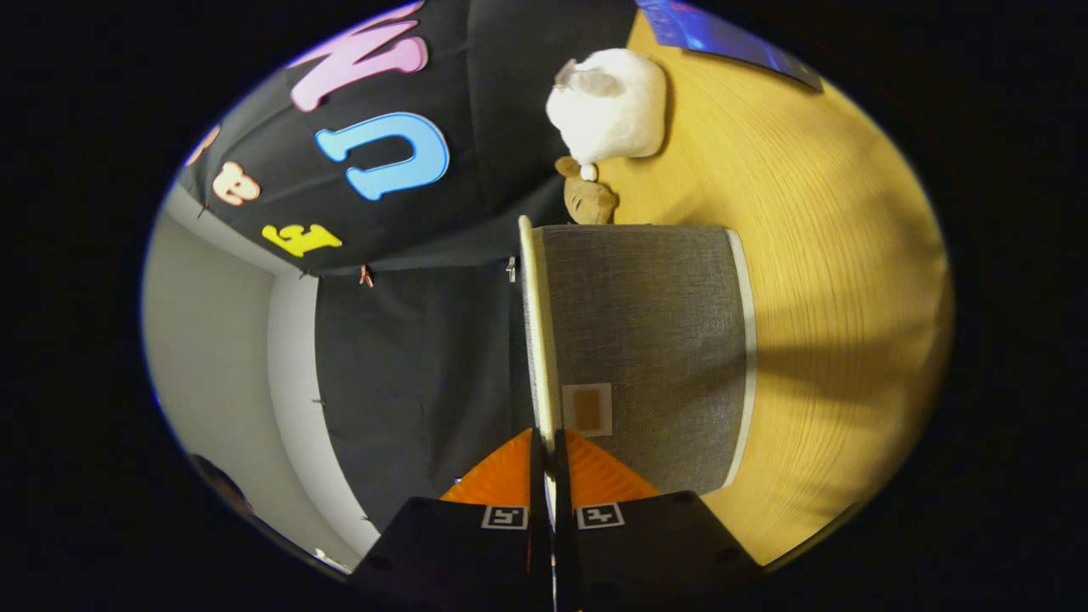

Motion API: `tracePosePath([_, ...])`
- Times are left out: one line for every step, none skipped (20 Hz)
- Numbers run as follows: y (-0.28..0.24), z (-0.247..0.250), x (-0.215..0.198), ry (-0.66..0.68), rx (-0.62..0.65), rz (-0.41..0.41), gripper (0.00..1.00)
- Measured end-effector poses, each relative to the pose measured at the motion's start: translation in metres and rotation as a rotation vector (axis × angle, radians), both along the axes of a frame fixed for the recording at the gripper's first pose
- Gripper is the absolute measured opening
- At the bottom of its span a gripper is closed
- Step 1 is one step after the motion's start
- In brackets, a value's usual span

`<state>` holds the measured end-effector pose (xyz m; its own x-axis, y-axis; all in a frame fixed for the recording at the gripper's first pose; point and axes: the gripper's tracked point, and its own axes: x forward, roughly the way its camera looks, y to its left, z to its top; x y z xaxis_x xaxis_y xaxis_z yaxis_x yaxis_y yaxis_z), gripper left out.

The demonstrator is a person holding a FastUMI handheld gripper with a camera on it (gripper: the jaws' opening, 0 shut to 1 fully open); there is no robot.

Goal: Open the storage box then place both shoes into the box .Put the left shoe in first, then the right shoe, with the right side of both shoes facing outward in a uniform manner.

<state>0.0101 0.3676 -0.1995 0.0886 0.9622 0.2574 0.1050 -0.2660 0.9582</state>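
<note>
Beyond the fingers on the left hangs the booth's black cloth wall (408,357), with a pale plain wall (212,340) past it. Next comes the thin cream-edged lid (537,331) of the storage box, seen edge-on and running straight away from the gripper (548,455). Both fingers are pressed together on the near edge of that lid, one on each side of it, so the tool is pinching the lid rather than standing spread.

Right of the lid is the grey fabric storage box (654,340) itself, trimmed in a pale band along its far side, with a small tan patch (587,410) in a light frame close to the fingers. It stands on a wood-grain table (833,280). Just past the box's far end sits a small brown plush toy (589,201), and beyond that a larger white plush toy (608,104). At the far corner of the table lies a dark blue sheet (722,38).

As for progress, I judge this to be the opening step: the lid is gripped and looks lifted clear of the box body, though how wide it stands I cannot tell. Both shoes remain to be placed, the left one first, then the right.
</note>
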Motion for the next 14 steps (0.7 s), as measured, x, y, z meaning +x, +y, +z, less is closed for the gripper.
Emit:
tracePosePath([-0.005,0.002,-0.001,0.004,0.006,0.005,0.05])
tracePosePath([-0.007,0.006,0.0,0.011,0.012,0.005,0.05])
tracePosePath([-0.009,0.011,0.002,0.013,0.013,-0.002,0.05])
tracePosePath([-0.012,0.016,0.004,0.011,0.017,-0.015,0.05])
tracePosePath([-0.017,0.024,0.005,0.006,0.024,-0.028,0.04])
tracePosePath([-0.021,0.03,0.008,-0.003,0.022,-0.046,0.05])
tracePosePath([-0.023,0.038,0.011,-0.023,0.019,-0.066,0.05])
tracePosePath([-0.025,0.045,0.013,-0.052,0.007,-0.085,0.04])
tracePosePath([-0.026,0.054,0.012,-0.08,-0.003,-0.094,0.04])
tracePosePath([-0.025,0.063,0.012,-0.104,-0.013,-0.098,0.04])
tracePosePath([-0.023,0.072,0.012,-0.124,-0.025,-0.103,0.05])
tracePosePath([-0.018,0.082,0.011,-0.138,-0.031,-0.107,0.04])
tracePosePath([-0.015,0.091,0.01,-0.152,-0.034,-0.108,0.05])
tracePosePath([-0.01,0.098,0.01,-0.162,-0.037,-0.11,0.05])
